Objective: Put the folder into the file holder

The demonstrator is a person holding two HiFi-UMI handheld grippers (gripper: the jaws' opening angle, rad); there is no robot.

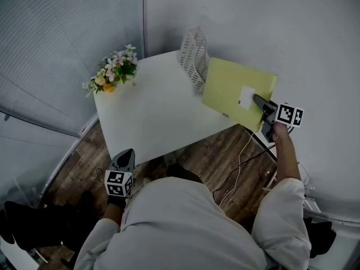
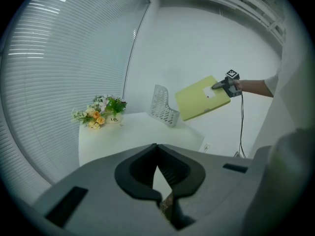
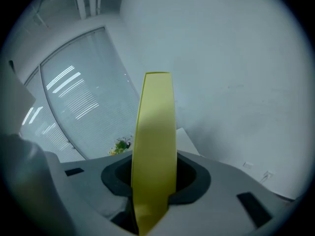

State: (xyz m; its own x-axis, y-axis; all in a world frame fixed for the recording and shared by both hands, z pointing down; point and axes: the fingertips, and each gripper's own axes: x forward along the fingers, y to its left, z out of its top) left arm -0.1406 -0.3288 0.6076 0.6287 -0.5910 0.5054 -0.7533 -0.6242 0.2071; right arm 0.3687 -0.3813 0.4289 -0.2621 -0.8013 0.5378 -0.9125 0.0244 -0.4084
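- Folder [image 1: 233,89]: yellow, with a white label, held in the air and tilted, over the right edge of the table [image 1: 152,117] near its far right corner. It does not rest on anything.
- The right gripper [image 1: 257,99] has its jaws closed on the folder's right edge, and the sheet stands between them edge-on.
- The file holder [image 1: 194,58], a white mesh one, stands at the far edge of the table. The folder's left edge is just beside it, and from the left gripper view the folder is higher than the holder and apart from it.
- The left gripper [image 1: 125,155] is off the near left corner of the table, over the wooden floor [image 1: 214,151]. Its jaws are together and hold nothing.
- The flowers [image 1: 115,72] stand at the far left corner, well apart from the holder, with a broad stretch of bare table top between them.
- The wall [image 1: 292,32] is close behind the far edge and to the right of the folder.
- A cable [image 1: 239,156] hangs down from the right gripper beside the right edge of the table.
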